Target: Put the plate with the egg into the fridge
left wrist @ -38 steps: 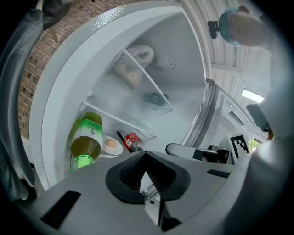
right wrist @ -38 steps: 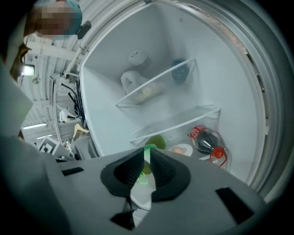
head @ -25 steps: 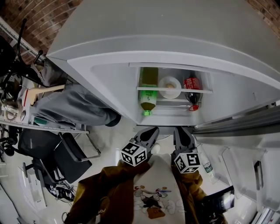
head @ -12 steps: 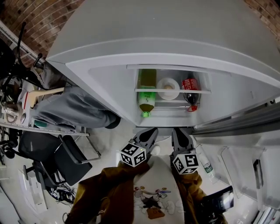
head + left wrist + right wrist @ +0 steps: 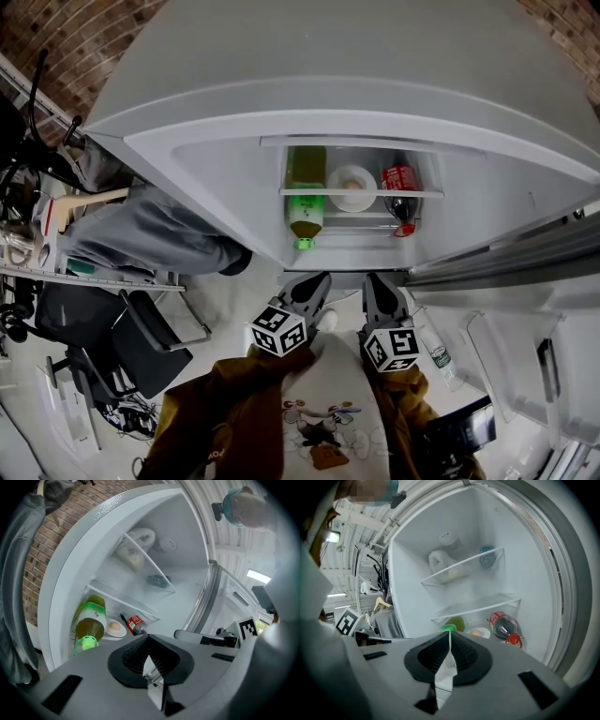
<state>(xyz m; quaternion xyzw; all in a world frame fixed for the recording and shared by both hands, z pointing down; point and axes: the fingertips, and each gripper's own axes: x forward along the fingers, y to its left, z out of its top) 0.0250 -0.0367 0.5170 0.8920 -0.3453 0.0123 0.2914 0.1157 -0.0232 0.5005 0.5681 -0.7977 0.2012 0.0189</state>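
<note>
Your left gripper (image 5: 312, 284) and right gripper (image 5: 379, 284) both closed, empty, ahead of them plate with egg (image 5: 352, 187) on fridge door shelf (image 5: 424, 194), between green-capped bottle (image 5: 304, 208) and red-labelled, probably cola, bottle (image 5: 400, 190), print unreadable

The right hand-held gripper (image 5: 450, 637) had its jaws pressed together with nothing between them. Beyond it stood the open fridge (image 5: 525, 564). Below the lower glass shelf (image 5: 478, 605), the plate (image 5: 486, 633) carrying the egg (image 5: 476, 633) lay between a green bottle (image 5: 456, 622) at left and a red-capped cola bottle (image 5: 502, 624) at right.
</note>
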